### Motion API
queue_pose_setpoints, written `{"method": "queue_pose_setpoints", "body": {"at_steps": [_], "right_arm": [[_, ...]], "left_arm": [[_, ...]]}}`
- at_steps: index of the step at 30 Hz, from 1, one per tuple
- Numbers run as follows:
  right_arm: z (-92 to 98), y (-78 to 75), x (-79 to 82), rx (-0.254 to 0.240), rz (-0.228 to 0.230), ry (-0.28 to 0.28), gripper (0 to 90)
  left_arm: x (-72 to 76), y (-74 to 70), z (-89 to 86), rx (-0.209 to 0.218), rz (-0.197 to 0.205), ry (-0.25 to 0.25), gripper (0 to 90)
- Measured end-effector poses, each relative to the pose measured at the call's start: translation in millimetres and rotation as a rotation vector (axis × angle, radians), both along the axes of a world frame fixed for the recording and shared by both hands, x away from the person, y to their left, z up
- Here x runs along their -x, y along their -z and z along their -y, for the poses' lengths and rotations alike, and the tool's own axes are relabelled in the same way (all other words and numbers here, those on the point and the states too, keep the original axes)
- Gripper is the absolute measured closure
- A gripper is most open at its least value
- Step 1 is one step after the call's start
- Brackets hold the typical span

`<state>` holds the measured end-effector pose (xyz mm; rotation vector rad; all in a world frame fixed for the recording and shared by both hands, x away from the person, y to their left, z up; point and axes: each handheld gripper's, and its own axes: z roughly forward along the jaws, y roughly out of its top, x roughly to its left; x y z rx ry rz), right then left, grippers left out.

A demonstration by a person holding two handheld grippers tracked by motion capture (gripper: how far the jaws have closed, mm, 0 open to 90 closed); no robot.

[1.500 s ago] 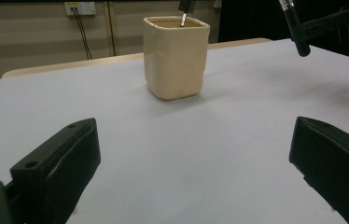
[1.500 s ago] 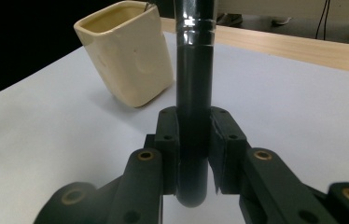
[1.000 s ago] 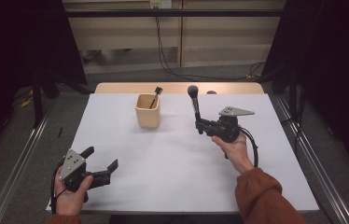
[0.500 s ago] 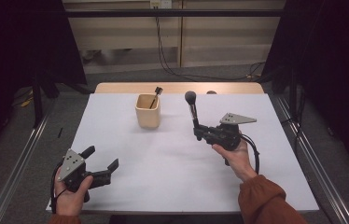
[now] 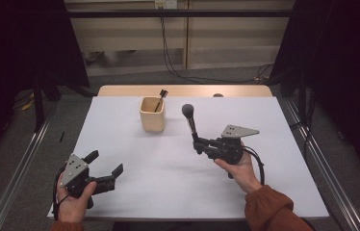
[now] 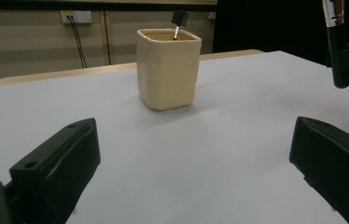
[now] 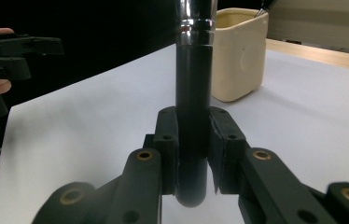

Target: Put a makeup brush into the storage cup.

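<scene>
Now the right gripper (image 5: 198, 144) pinches a makeup brush (image 5: 190, 120) upright over the white table (image 5: 168, 163), right of the cream cup (image 5: 152, 114).

Seen in the right gripper view, its two jaws press from both sides on the lower end of the brush's black handle (image 7: 192, 135), and the chrome ferrule rises above them; in the high view the dark round brush head points up and leans slightly toward the far left. The cup stands on the far middle part of the table, well apart from the brush, with a second small brush (image 5: 160, 99) leaning inside it. At the near left corner the left gripper (image 5: 105, 167) rests in the person's hand with its jaws spread wide, nothing between them.
</scene>
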<state>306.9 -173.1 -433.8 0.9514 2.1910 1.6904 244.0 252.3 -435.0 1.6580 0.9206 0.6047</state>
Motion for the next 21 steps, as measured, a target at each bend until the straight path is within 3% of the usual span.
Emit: {"method": "queue_pose_setpoints", "body": {"at_steps": [8, 11, 12, 21], "right_arm": [[-8.3, 0.8, 3.6, -0.016, 0.004, -0.034, 75.5], [-11.8, 0.1, 5.8, -0.022, 0.01, -0.046, 75.5], [-12.5, 0.0, 6.2, -0.021, 0.009, -0.047, 75.5], [-22.9, 1.6, 11.0, -0.018, 0.016, -0.083, 75.5]], "left_arm": [[-0.5, -0.1, 5.3, 0.005, -0.009, 0.011, 2.3], [-0.2, -1.4, 10.0, -0.028, 0.002, 0.013, 1.8], [-0.4, -1.7, 11.5, -0.014, 0.002, 0.017, 2.0], [0.6, -6.3, 24.8, -0.016, 0.006, 0.081, 4.9]]}}
